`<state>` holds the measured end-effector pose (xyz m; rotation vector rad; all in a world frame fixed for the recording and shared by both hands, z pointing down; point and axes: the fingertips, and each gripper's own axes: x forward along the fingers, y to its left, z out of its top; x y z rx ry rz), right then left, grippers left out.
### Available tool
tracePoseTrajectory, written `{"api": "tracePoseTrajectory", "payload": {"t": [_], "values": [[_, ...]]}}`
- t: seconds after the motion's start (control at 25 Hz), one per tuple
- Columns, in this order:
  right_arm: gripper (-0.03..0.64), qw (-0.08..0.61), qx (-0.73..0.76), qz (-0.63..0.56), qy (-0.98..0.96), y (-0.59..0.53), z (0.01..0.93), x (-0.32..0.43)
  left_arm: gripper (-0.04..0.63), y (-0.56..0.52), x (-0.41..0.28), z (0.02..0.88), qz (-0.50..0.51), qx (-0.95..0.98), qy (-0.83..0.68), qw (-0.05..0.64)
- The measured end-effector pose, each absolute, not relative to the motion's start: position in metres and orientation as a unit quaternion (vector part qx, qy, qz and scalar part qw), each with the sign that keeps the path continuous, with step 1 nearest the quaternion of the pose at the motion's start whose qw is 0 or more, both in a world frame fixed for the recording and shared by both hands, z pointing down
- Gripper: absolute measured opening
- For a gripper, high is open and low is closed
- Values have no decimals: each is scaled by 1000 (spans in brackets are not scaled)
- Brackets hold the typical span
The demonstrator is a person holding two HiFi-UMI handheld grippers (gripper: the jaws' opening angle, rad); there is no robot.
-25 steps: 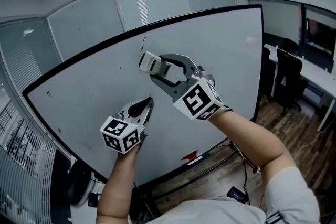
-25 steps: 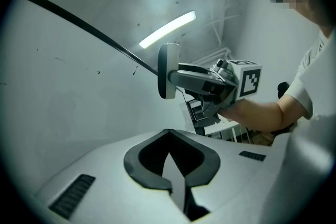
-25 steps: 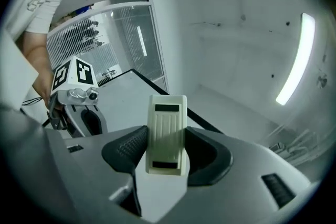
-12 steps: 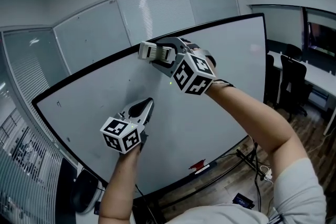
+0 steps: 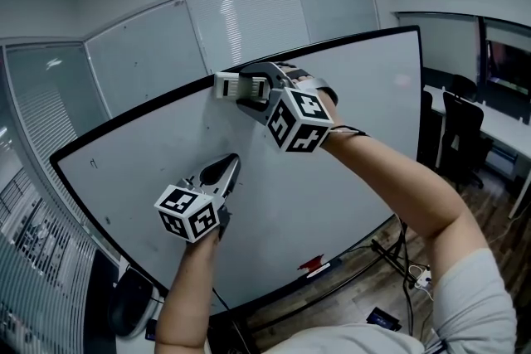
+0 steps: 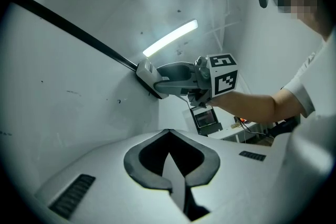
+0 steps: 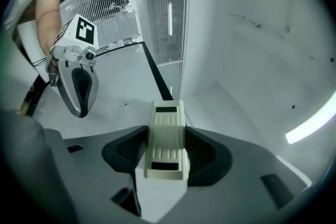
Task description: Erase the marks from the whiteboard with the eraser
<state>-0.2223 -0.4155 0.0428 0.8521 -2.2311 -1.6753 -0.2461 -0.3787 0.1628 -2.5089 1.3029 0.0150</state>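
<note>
The whiteboard (image 5: pixel 357 120) has a black frame and carries a few small dark marks, one at its left end (image 5: pixel 93 164). My right gripper (image 5: pixel 246 87) is shut on the pale ribbed eraser (image 5: pixel 232 84), which is pressed against the board at its top edge. In the right gripper view the eraser (image 7: pixel 167 136) lies lengthwise between the pads (image 7: pixel 207 155), next to the black frame (image 7: pixel 155 76). My left gripper (image 5: pixel 222 172) is shut and holds nothing; it hovers below the right one, close to the board's middle. The left gripper view shows its jaws (image 6: pixel 168 139) closed together.
Frosted glass wall panels (image 5: pixel 149 46) rise behind the board. To the right stand black office chairs (image 5: pixel 460 128) and a desk (image 5: pixel 510 116). A small red thing (image 5: pixel 314 265) sits by the board's lower edge. Wood floor (image 5: pixel 390 294) with cables lies below.
My right gripper has carried the eraser up and slightly left, from the board's upper middle to its top edge. The left gripper has hardly moved.
</note>
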Motion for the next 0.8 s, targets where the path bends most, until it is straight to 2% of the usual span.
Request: {"api": "tracePoseTrajectory", "payload": {"t": [0.8], "values": [[233, 148, 229, -585, -764, -399, 125, -248, 6, -382, -263, 182, 13, -878, 459, 136]]}}
